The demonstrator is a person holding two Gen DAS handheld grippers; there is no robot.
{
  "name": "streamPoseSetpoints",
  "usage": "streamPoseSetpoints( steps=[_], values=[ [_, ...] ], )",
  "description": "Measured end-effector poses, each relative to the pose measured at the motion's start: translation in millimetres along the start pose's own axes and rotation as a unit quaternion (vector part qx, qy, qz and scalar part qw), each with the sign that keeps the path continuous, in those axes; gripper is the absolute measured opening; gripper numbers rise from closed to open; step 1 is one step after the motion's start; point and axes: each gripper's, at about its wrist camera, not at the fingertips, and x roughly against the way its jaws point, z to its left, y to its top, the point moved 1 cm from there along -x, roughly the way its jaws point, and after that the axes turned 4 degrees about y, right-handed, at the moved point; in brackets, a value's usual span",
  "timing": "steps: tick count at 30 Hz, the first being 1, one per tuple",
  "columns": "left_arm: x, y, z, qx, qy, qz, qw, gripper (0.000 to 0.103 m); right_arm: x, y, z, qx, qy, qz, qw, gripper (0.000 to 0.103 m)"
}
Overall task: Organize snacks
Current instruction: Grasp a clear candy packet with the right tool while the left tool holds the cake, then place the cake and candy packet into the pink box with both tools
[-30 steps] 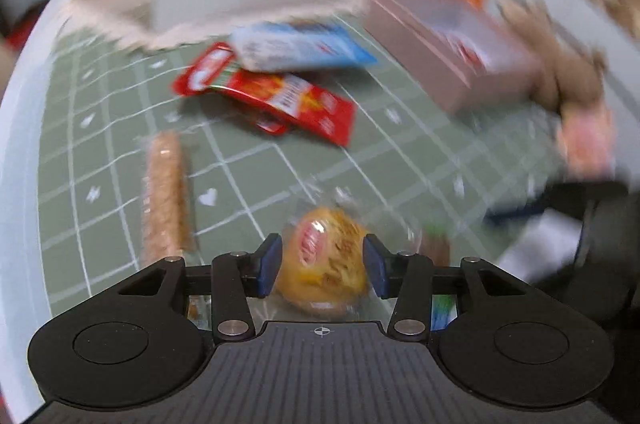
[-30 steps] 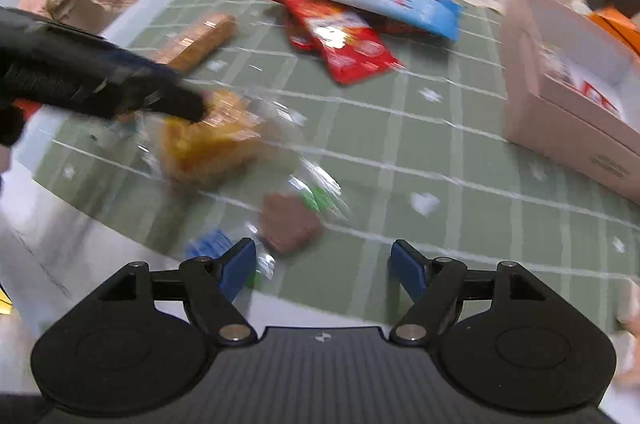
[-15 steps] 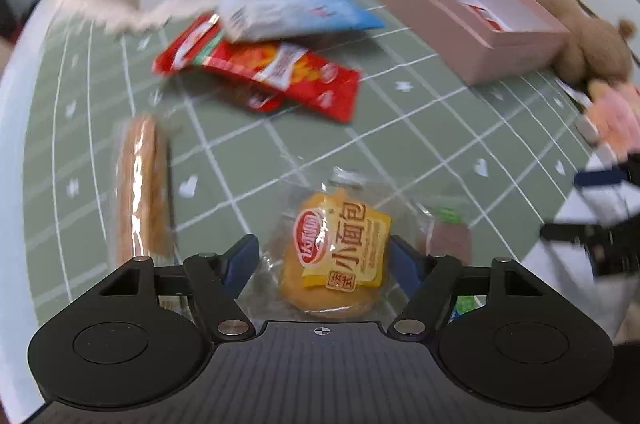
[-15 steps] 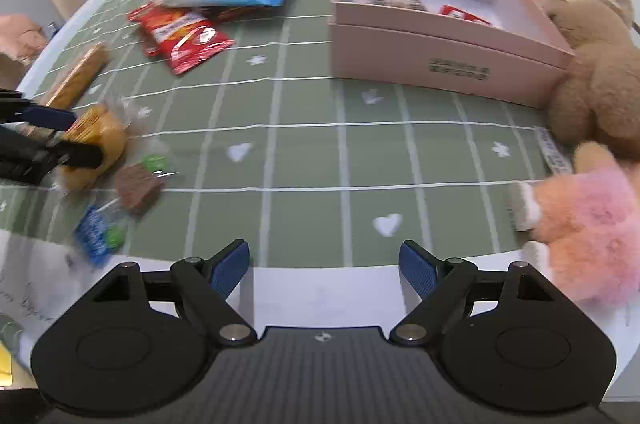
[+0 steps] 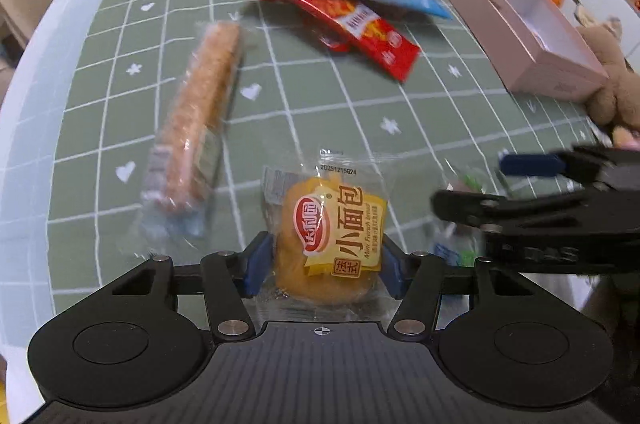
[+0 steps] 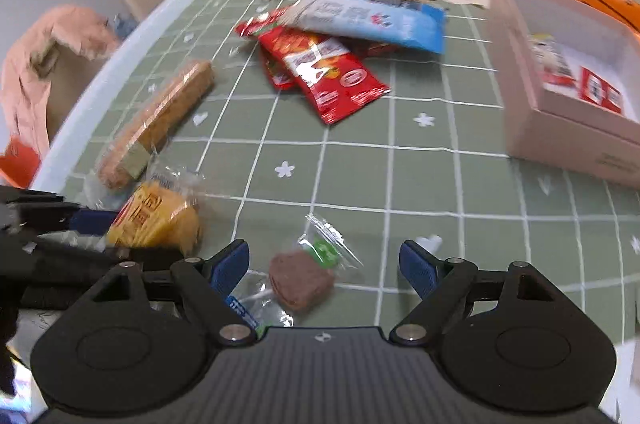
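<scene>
Left gripper (image 5: 323,266) fingers closed on wrapped bun (image 5: 332,244) near counter (image 5: 120,72) edge, right gripper (image 6: 323,270) fingers spread around brown candy (image 6: 301,284).

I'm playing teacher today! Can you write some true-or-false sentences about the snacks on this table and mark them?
1. The left hand-held gripper has the yellow bread packet between its fingers. True.
2. The right hand-held gripper is squeezing the brown candy. False: it is open, fingers apart from the candy.
3. The pink box is closed. False: it is open, with packets inside.
4. The blue packet lies partly on the red packet. True.
</scene>
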Motion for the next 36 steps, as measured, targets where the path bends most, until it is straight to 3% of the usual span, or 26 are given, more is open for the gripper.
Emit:
streamPoseSetpoints(
  steps=[4, 8, 13, 17, 22, 27, 29, 30, 32, 36],
  values=[
    [0.1, -3.6, -10.6, 0.001, -0.010, 0.006, 0.9999, 0.061, 13.4, -18.8, -13.8, 0.070, -0.026, -0.001, 0.997, 0.083],
    [-1.7, -4.7, -22.2, 0.008, -0.029, 0.008, 0.9995, 0.061, 28.5, -32.5, -49.4, 0.066, -0.091, 0.008, 0.994, 0.084],
    [-3.6, -6.7, -38.9, -0.008, -0.040, 0.014, 0.9991, 0.061, 49.7, -32.8, -78.4, 0.033, -0.038, -0.011, 0.999, 0.084],
    [-3.6, -7.8, -36.0, 0.003, -0.043, 0.018, 0.9989, 0.061, 40.8, -27.4, -60.5, 0.103, -0.040, -0.015, 0.994, 0.084],
    [-1.2, -10.3, -30.0, 0.013, -0.044, 0.018, 0.9988, 0.061, 18.4, -25.1, -32.9, 0.211, -0.060, -0.017, 0.976, 0.084],
    [-0.3, -12.8, -30.3, 0.019, -0.039, 0.011, 0.9990, 0.061, -0.7, 5.0, -43.9, 0.147, -0.026, -0.033, 0.988, 0.083],
    [-0.6, -12.4, -32.1, 0.019, -0.035, 0.011, 0.9992, 0.062, -6.3, 11.4, -54.3, 0.099, 0.005, -0.028, 0.995, 0.075],
    [-0.8, -12.1, -33.2, 0.016, -0.033, 0.010, 0.9993, 0.062, -3.3, 11.6, -55.9, 0.090, 0.004, -0.030, 0.995, 0.058],
    [-1.2, -12.1, -34.4, 0.014, -0.033, 0.009, 0.9993, 0.066, 2.9, 9.7, -52.7, 0.100, -0.009, -0.022, 0.995, 0.035],
    [-1.3, -10.1, -37.5, 0.006, -0.027, 0.007, 0.9996, 0.060, 37.7, -6.6, -55.8, 0.069, 0.008, -0.026, 0.997, 0.035]
  ],
)
